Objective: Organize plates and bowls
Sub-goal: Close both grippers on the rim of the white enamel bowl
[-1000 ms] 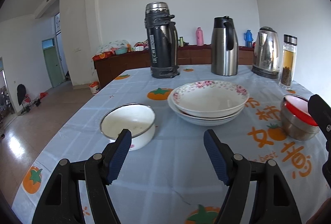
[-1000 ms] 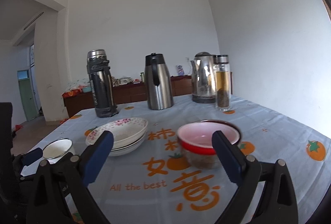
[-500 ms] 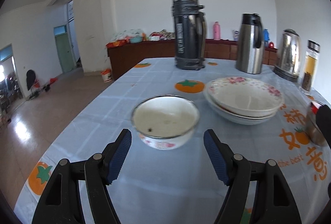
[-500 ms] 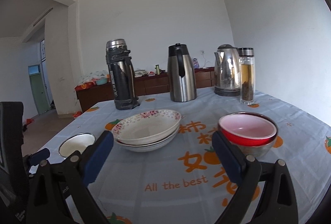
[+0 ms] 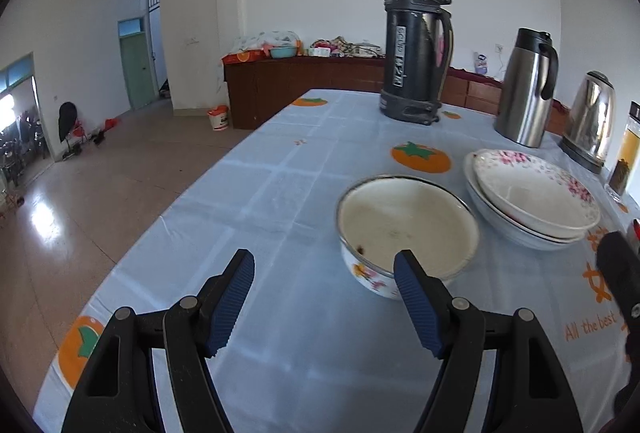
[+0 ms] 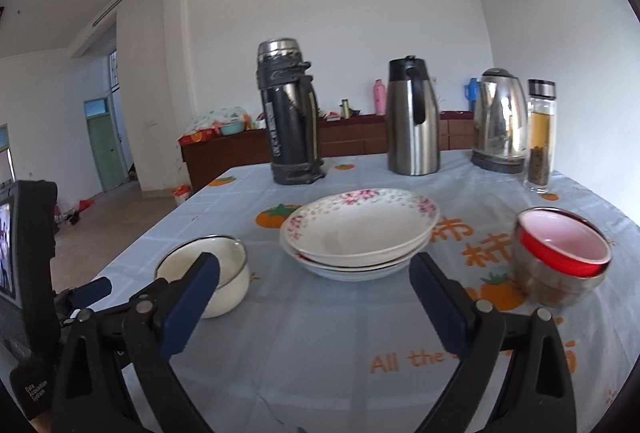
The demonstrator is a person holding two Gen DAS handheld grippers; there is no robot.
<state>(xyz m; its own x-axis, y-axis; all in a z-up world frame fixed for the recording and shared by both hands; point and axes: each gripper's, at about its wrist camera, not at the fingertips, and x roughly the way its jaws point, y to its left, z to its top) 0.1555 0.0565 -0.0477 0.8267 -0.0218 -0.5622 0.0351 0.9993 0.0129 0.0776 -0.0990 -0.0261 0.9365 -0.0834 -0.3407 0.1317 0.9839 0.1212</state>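
Enamel bowl [image 5: 408, 229]: round, glossy | floral plates [image 6: 358, 229]: shallow, stacked

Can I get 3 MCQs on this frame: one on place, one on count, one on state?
1. Where is the white enamel bowl relative to the floral plates in the right wrist view?
A. to their left
B. stacked on them
C. behind the kettle

2. How many tall steel or dark vessels and jars stand along the far side of the table?
A. two
B. four
C. six

3. What state is the left gripper in?
A. shut on the bowl
B. open, holding nothing
C. shut on a plate

Key: 1 A, the bowl sits apart on the cloth, left of the stack. 2 B, dark flask, steel carafe, kettle, glass tea bottle. 3 B, its fingers stand wide apart, nothing between them.
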